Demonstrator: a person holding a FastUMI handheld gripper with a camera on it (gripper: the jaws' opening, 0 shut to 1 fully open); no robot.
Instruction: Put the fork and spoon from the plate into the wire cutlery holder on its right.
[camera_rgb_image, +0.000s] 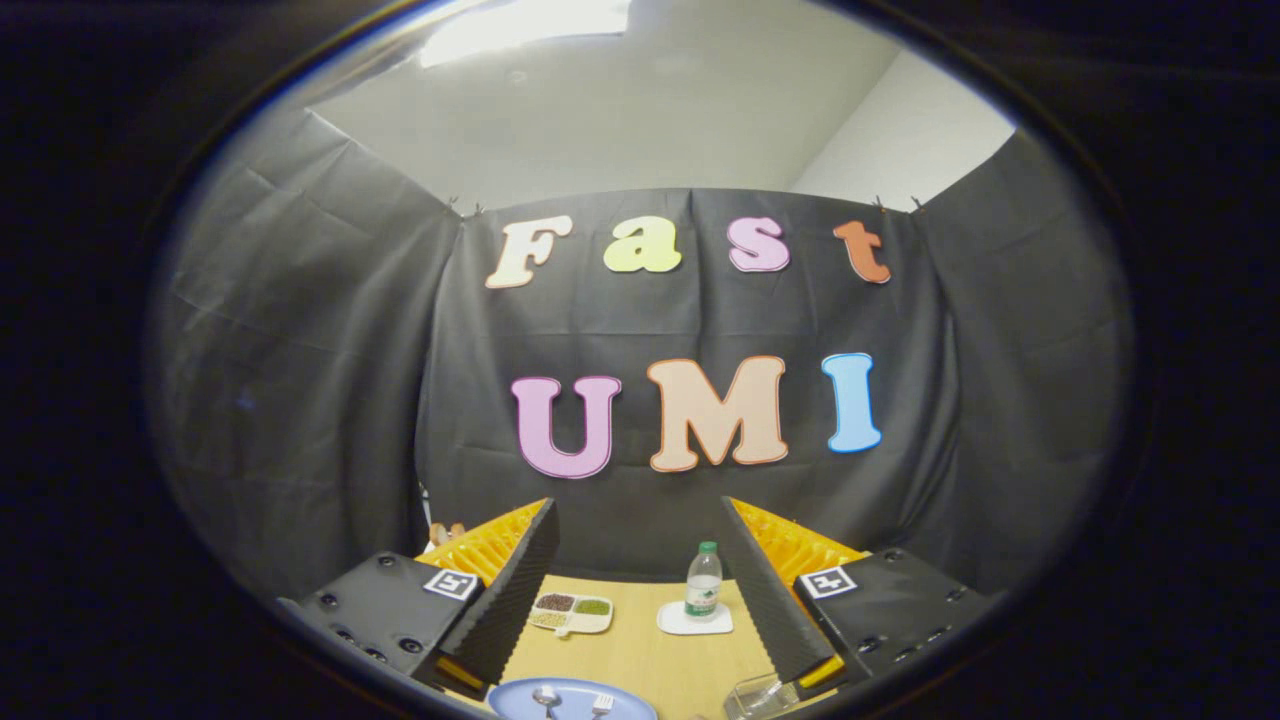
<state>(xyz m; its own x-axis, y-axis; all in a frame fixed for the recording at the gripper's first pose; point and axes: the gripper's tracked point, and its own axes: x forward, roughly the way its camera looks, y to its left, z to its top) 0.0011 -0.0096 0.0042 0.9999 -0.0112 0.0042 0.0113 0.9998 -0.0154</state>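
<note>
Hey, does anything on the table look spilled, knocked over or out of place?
Nothing stands out. The fork and spoon lie on the blue plate, the bottle stands upright on its coaster, and the claw hangs open above the table.

The claw has two wedge-shaped fingers with ribbed inner faces. Each mounts on a black block with dark screws and a square black-and-white marker. Ridged orange parts sit behind the fingers, which stand wide apart.
</note>
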